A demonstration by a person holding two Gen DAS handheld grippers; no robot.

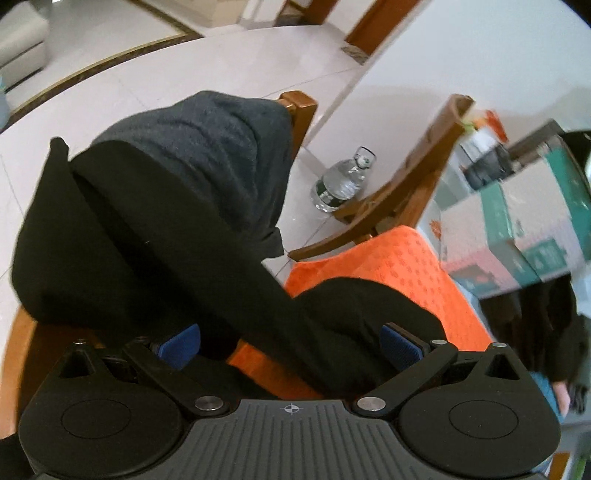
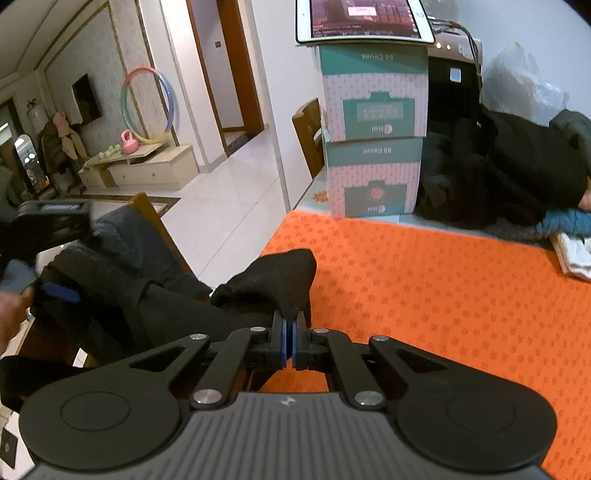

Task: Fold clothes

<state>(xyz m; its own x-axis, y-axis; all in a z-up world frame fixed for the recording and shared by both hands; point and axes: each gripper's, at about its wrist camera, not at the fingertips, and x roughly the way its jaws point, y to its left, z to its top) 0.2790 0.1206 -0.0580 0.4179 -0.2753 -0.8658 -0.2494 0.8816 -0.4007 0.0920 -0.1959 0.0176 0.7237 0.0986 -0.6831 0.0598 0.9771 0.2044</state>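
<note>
Left wrist view is showing the left gripper (image 1: 290,341) with its blue-padded fingers (image 1: 400,345) spread wide, released, while black fabric is lying loosely between them without being pinched. That fabric belongs to a black garment (image 1: 147,236) that is draping from a wooden chair (image 1: 301,110) down onto the orange cloth (image 1: 399,266) covering the desk (image 2: 314,192). A dark grey garment (image 1: 207,144) is hanging over the chair back above it, and a water bottle (image 1: 341,181) is standing on the floor just beside the chair. Right wrist view is showing the right gripper (image 2: 289,328) with its fingers clenched on a bunched end of the black garment, which is resting at the near left edge of the orange cloth. Two stacked cartons (image 2: 373,129) are standing at the far edge of the cloth, a tablet (image 2: 364,20) is lying on top of them, and a heap of dark clothes (image 2: 498,166) is lying to their right.
</note>
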